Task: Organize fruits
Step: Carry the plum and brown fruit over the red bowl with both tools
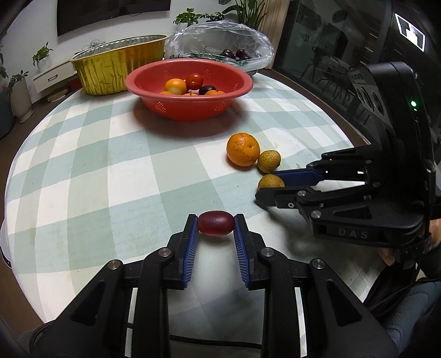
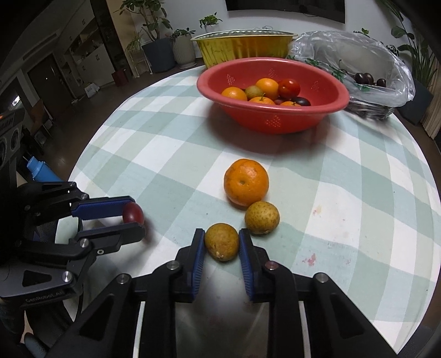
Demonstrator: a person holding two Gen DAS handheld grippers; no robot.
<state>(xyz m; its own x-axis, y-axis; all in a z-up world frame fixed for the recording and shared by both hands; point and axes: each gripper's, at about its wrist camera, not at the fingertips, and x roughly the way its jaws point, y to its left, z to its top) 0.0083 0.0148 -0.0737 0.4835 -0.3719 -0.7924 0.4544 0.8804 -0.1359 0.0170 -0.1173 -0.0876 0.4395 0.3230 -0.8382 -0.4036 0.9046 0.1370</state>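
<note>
White wall (image 1: 33, 24), potted plants (image 2: 154, 33)

Right claw (image 2: 222, 242) around a yellow-brown fruit (image 2: 222, 241) on checked tablecloth (image 2: 344, 192)

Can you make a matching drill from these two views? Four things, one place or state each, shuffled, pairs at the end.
Things:
1. red plum
2. yellow-brown fruit nearest the right camera
3. large orange
4. dark cherries

Places or states:
A. loose on the checked tablecloth, no gripper on it
B. between the fingers of the left gripper
C. in the clear plastic bag behind the red colander
D. between the fingers of the right gripper

Pairs: 1-B, 2-D, 3-A, 4-C
</note>
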